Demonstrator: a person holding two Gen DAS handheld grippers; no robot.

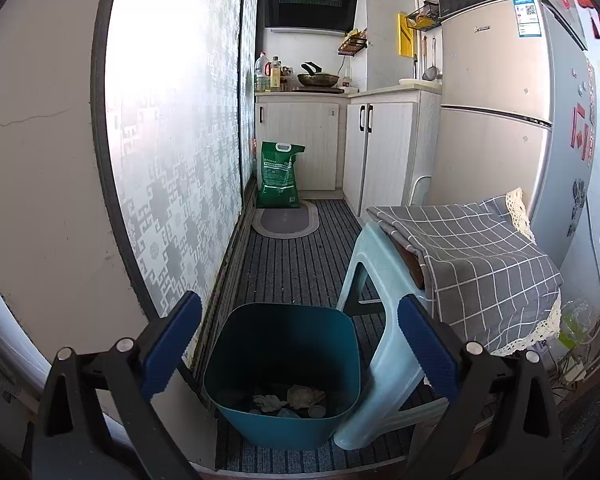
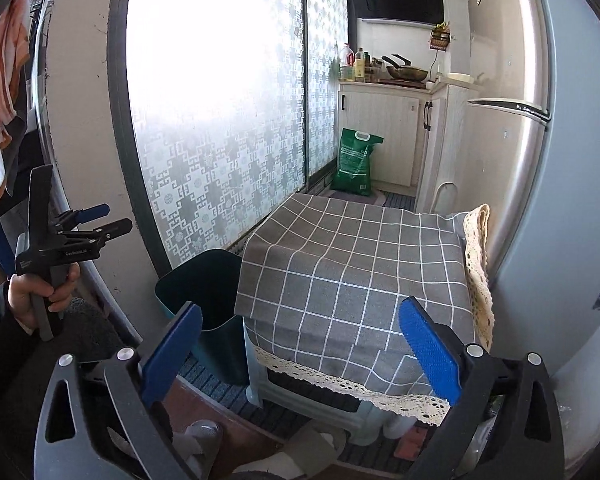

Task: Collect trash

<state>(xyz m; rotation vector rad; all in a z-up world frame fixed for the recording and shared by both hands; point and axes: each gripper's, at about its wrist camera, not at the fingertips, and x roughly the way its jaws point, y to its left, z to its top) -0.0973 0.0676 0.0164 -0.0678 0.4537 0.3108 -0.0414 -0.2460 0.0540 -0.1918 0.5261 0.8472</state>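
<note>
My left gripper (image 1: 298, 346) is spread and empty, hovering over the teal bin (image 1: 284, 376) straight ahead and below; crumpled trash (image 1: 296, 398) lies inside. My right gripper (image 2: 300, 354), also spread, faces the checked cloth (image 2: 352, 272), bin off left.

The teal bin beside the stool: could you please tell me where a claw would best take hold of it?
Probably the near rim of the teal bin, taken from above with one finger inside and one outside. It stands upright and open-topped, with thin walls. The stool crowds its right side and the wall is close on its left. The open left claw already faces it.
</note>
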